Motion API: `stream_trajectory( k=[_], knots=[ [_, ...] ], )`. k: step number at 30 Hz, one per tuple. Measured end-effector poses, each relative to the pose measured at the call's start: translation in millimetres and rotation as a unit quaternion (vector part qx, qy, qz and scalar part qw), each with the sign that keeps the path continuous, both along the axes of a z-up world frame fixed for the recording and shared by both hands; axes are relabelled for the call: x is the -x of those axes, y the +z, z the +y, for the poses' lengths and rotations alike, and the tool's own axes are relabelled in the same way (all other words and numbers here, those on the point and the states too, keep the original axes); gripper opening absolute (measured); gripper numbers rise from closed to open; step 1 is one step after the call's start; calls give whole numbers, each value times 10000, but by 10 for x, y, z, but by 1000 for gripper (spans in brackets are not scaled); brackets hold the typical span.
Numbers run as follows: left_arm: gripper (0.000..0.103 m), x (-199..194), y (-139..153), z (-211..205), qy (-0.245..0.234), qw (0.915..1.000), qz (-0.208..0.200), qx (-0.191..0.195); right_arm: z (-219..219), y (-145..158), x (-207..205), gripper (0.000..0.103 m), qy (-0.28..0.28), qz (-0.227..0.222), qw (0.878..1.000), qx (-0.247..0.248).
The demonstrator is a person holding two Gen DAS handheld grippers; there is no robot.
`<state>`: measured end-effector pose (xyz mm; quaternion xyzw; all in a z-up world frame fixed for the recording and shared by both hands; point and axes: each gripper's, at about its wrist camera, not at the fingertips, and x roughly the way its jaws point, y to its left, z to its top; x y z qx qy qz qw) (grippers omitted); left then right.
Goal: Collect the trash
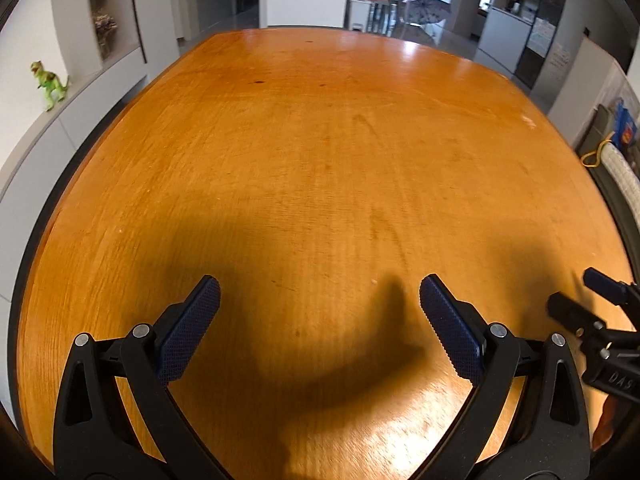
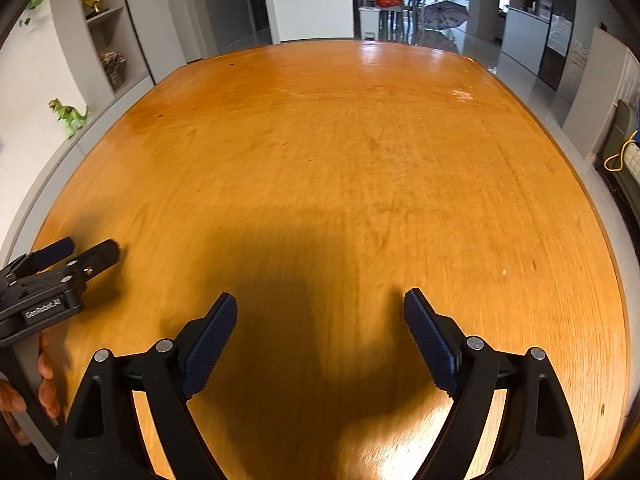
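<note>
Currently: left gripper (image 1: pixel 320 296) wide open, empty | right gripper (image 2: pixel 320 310) wide open, empty | both over table (image 1: pixel 320 140) near edge.

wooden table (image 1: pixel 320 140) | grey shelving (image 1: pixel 112 12) left | glossy floor (image 2: pixel 472 46)

wide orange wooden table (image 1: pixel 320 152) filling most of both frames, bare from the near edge to the far rim, open for passage across its whole top. only neighbours: left gripper (image 1: pixel 320 292) and right gripper (image 2: pixel 320 308), jaws spread with nothing between, side by side near the lower edge. grey cabinet ledge (image 1: pixel 80 96) with toy dinosaur (image 1: pixel 49 83) off the table at upper left.
</note>
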<state>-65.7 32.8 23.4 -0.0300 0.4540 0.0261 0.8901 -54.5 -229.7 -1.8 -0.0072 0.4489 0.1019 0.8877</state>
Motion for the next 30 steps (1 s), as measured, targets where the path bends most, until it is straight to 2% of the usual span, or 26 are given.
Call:
stream_trajectory(
  k=[5,8,10,11,30],
  knots=[
    [97,-83,-38,17,105,9998,-8,-145,11,-27,-117,87,80,-112,9997,194],
    [97,-105,-49,-20,68,9997,-12,-248,73,-45,-146,91,87,-219,9994,239],
    [97,-113,-47,-26,57,9996,0,-270,65,-74,-177,100,5,-258,9994,218],
    [97,-111,-51,-31,62,9995,18,-310,57,-89,-209,100,-47,-238,9995,219],
    [97,-96,-57,-37,70,9994,28,-329,50,-96,-222,101,-93,-226,9995,224]
  ],
)
